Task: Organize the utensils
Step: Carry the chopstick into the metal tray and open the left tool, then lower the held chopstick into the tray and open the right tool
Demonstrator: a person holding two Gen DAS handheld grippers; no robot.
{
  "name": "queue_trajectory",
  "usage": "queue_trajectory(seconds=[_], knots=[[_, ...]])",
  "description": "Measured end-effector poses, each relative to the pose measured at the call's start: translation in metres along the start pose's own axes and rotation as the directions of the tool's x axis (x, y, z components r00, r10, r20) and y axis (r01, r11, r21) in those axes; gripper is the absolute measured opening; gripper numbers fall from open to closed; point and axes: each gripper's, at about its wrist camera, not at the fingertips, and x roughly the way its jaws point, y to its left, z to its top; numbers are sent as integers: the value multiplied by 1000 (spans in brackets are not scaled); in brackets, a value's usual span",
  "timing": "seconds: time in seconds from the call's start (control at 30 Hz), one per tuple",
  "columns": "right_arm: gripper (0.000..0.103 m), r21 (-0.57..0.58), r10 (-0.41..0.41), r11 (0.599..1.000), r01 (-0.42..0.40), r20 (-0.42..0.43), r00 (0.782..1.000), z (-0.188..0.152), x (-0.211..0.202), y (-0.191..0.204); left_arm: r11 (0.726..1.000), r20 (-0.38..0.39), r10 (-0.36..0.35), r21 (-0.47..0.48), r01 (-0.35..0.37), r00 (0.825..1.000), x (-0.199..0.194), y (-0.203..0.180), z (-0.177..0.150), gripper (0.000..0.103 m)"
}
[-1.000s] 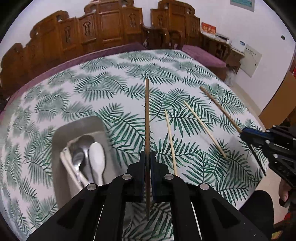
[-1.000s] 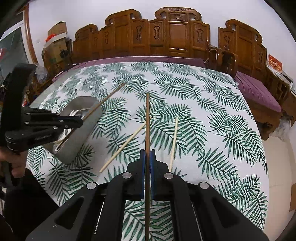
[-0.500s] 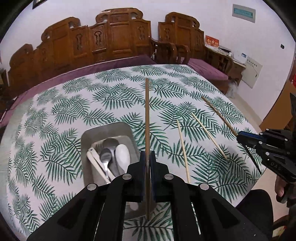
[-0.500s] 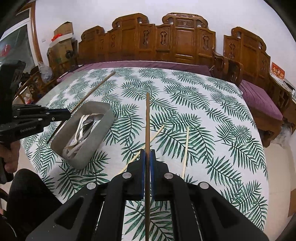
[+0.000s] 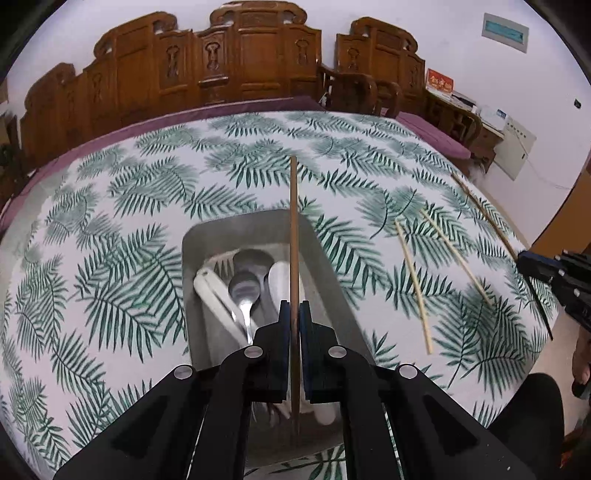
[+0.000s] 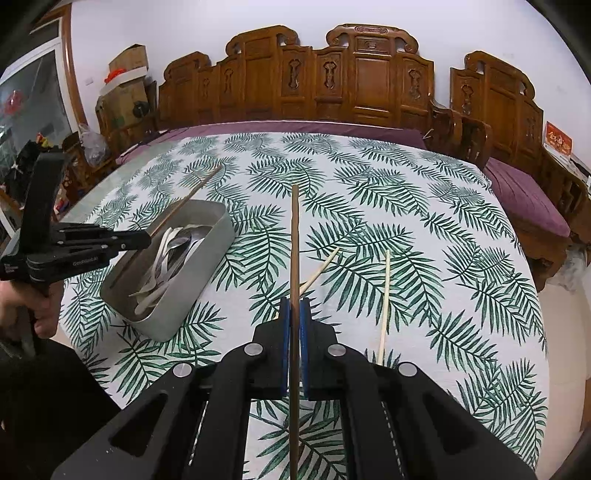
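Now, left claw (image 5: 294,325): clamped on a dark wooden chopstick (image 5: 293,229), poised lengthwise over the grey metal tray (image 5: 325,258).
Right claw (image 6: 294,321): gripping another brown chopstick (image 6: 294,240), waiting its turn, I'd guess.

I see carved wooden chairs (image 6: 369,74) lining a white wall (image 5: 443,26), purple cushions (image 6: 524,192) on the seats. Cardboard boxes (image 6: 125,77) sit stacked in the left corner beside a window (image 6: 33,96). A leaf-print tablecloth (image 6: 424,229) covers the table.
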Motion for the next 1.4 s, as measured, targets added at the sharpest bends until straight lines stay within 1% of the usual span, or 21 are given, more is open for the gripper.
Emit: queue_trajectory(seconds=[0.17,0.27,0.53,0.73,0.8,0.83,0.87,1.0,1.1,1.2,1.27,1.3,1.37,1.4], knots=[[6,-6,11,1000,-11,-3,1000,1,6,8,1000,-42,17,9,-16,999,12,8,-14,4],[6,-13,14,1000,-14,-8,1000,2,9,12,999,-52,44,29,-42,998,17,10,-19,4],[6,-34,22,999,-22,-13,1000,10,14,27,1000,-70,20,-8,-20,997,22,19,-24,4],[6,-50,35,998,-35,-9,999,18,16,42,1000,-24,10,-27,-11,1000,8,24,-22,6],[6,-51,45,998,-45,-7,999,21,18,49,999,-3,5,-35,-5,1000,-1,27,-19,9],[6,-53,51,997,-51,-7,999,22,19,53,999,5,5,-36,-5,1000,-4,28,-18,13],[6,-54,56,997,-56,-7,998,24,21,57,999,19,7,-37,-6,1000,-9,29,-17,15],[6,-63,81,995,-81,-12,997,30,29,73,999,54,13,-44,-10,998,-22,36,-13,16],[6,-69,99,993,-100,-17,995,35,37,86,998,73,18,-58,-14,997,-29,44,-11,23],[6,-67,121,990,-122,-24,992,40,47,99,997,83,48,-65,-43,995,-32,52,-9,30],[6,-67,132,989,-134,-28,991,43,53,107,995,88,58,-80,-51,994,-34,59,-8,42],[6,-67,139,988,-141,-30,990,44,57,112,995,90,61,-87,-53,994,-35,62,-8,45],[6,-65,148,987,-150,-35,988,46,62,118,993,92,71,-101,-62,993,-37,68,-7,57],[6,-64,151,986,-153,-37,988,48,65,121,992,94,78,-107,-67,993,-38,71,-6,60]])
